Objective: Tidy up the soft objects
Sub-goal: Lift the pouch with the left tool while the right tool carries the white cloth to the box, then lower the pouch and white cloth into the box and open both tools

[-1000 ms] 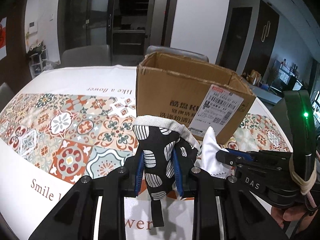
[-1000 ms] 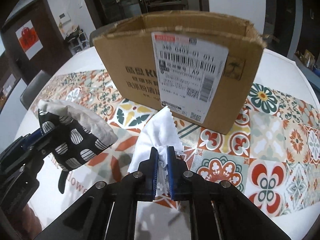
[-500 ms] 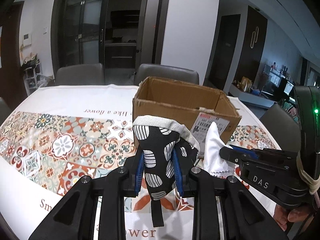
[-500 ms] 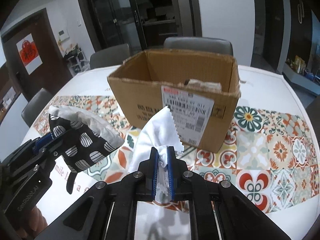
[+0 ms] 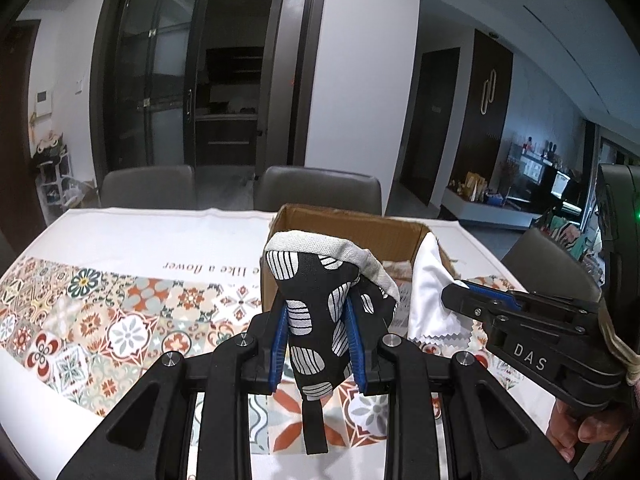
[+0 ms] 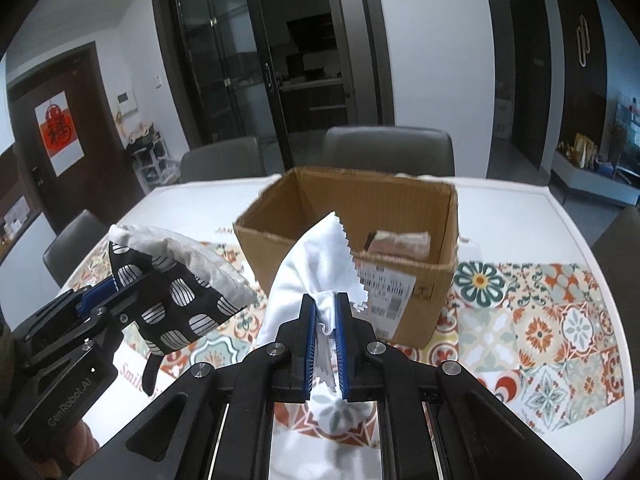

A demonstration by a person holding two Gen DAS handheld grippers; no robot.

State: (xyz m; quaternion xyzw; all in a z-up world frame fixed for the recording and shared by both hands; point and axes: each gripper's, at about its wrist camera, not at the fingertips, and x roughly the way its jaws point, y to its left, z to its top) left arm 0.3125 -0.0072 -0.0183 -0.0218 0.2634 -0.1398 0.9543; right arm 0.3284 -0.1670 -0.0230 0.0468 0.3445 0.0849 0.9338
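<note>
My left gripper [image 5: 318,320] is shut on a black oven mitt [image 5: 316,300] with white striped ovals and a pale cuff; it hangs above the table. In the right wrist view the same mitt [image 6: 176,300] shows at the left, held by the left gripper [image 6: 100,298]. My right gripper [image 6: 325,320] is shut on a white cloth [image 6: 316,264] with zigzag edges, also seen as the white cloth [image 5: 432,292] beside the right gripper [image 5: 460,294]. Both are held up just in front of an open cardboard box [image 6: 400,208], whose far side shows as the box [image 5: 360,228].
Inside the box lies a pinkish folded item [image 6: 400,242]. The box stands on a table with a patterned tile runner [image 6: 540,320] and white cloth. Grey chairs [image 6: 388,148] stand behind the table, another at the left [image 6: 72,240]. A hand [image 5: 580,432] grips the right tool.
Both grippers have risen with their loads, so the box now sits lower in view and its open inside shows. The grips on the mitt and cloth are unchanged.
</note>
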